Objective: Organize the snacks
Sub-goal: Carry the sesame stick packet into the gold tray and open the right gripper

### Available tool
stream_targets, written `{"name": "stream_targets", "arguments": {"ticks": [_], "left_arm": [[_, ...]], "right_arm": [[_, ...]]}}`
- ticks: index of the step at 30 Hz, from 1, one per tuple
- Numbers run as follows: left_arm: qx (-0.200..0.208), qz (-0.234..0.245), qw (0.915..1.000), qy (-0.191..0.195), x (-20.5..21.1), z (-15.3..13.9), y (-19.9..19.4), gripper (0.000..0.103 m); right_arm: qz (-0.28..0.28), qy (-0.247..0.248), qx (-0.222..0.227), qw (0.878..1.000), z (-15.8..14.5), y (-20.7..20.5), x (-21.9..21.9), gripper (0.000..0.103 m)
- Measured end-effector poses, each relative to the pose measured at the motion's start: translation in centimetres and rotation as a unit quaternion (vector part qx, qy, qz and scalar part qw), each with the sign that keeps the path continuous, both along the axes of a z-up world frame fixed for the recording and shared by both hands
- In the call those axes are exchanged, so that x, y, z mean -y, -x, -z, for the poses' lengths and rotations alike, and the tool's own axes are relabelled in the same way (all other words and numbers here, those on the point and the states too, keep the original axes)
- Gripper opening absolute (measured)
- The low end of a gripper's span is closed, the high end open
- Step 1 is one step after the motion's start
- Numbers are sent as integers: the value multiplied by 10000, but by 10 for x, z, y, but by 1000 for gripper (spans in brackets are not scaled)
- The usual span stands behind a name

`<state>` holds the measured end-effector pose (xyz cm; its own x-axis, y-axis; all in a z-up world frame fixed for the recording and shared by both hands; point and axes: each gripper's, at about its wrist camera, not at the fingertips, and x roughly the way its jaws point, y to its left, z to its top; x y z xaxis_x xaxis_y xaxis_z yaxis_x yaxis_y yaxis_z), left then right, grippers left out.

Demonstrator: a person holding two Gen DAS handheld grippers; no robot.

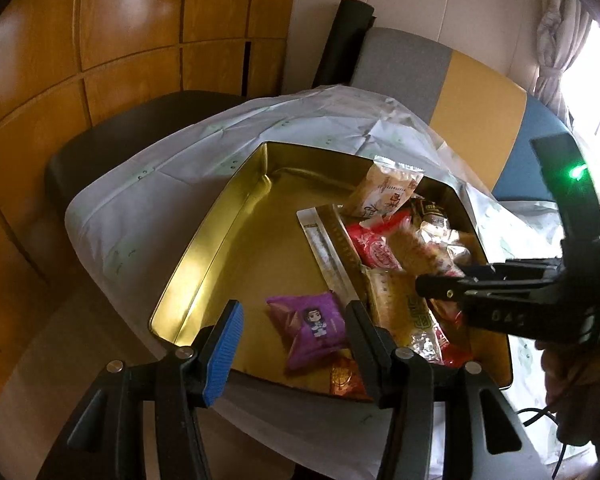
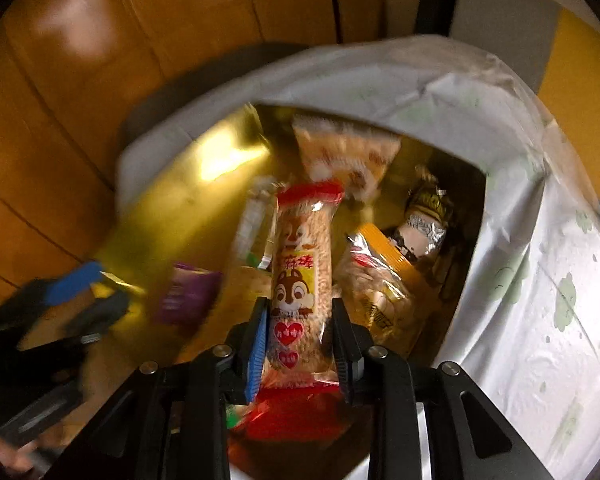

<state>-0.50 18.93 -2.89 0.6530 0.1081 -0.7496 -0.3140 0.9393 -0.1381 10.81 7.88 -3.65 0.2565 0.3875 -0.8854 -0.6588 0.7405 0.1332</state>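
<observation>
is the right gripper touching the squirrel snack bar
Touching. The right wrist view shows the right gripper with both fingers pressed against the sides of the squirrel snack bar.

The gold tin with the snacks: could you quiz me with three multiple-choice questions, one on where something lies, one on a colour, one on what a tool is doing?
1. Where does the purple packet lie?
A. inside the gold tin
B. on the chair
C. on the floor

2. What colour are the end seals of the squirrel snack bar?
A. green
B. red
C. black

3. What is the right tool doing?
A. hanging open
B. lying flat on the cloth
C. clamped on the snack bar

Answers: 1 A, it rests on the tin's floor; 2 B, both ends are red; 3 C, its fingers press the bar's sides.
</observation>
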Motion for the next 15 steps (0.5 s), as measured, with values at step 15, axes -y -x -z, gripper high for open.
{"name": "stream_targets", "arguments": {"ticks": [15], "left_arm": [[-63, 28, 10000, -26, 8, 2, -7, 53]], "right_arm": [[61, -44, 370, 9993, 0, 15, 12, 36]]}}
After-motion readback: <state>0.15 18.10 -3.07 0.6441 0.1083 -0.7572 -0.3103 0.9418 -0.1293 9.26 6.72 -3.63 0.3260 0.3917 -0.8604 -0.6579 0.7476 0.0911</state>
